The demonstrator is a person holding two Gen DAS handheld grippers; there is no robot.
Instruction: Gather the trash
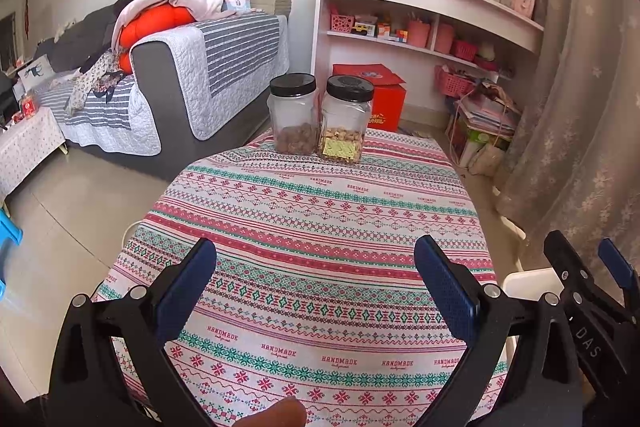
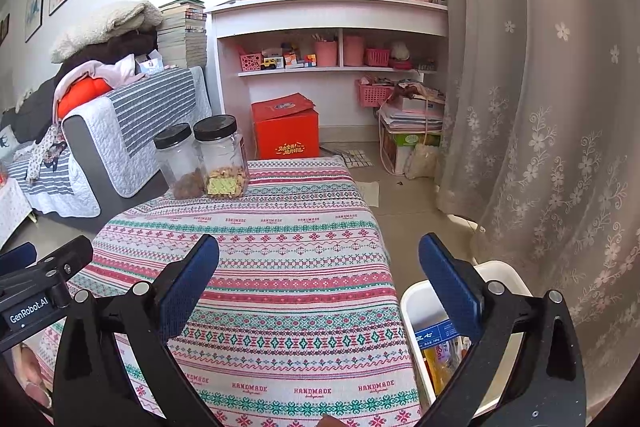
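Nearest, left gripper (image 1: 315, 275): blue-padded fingers spread wide, nothing between them, hovering over the patterned tablecloth (image 1: 320, 227). Right gripper (image 2: 319, 269): likewise spread, released, nothing held; its left finger over the cloth, its right finger over the white bin (image 2: 508, 279). In the left wrist view the right gripper shows at the right edge, beside the table.

Trash: the white bin stands on the floor just beside the table's right edge. Inside it, wrappers (image 2: 438, 343) — one blue-and-white packet with print, something yellow-orange below it. Contents partly hidden by the gripper finger; cannot tell how many pieces.

Tablecloth: striped bands of red, green and pink, "HANDMADE" printed in rows. Cloth surface between the grippers and the far edge shows only pattern.

Far edge of table: two clear jars with black lids, touching or nearly so. Left jar (image 1: 293, 115) holds a low layer of brown pieces. Right jar (image 1: 347, 121) holds pale pieces and carries a yellow label.

Beyond the table: red box (image 2: 286, 131) on the floor, grey sofa (image 1: 180, 75) with striped cover to the left, white shelf unit (image 2: 332, 39) with pink baskets, flowered curtain (image 2: 540, 107) on the right.
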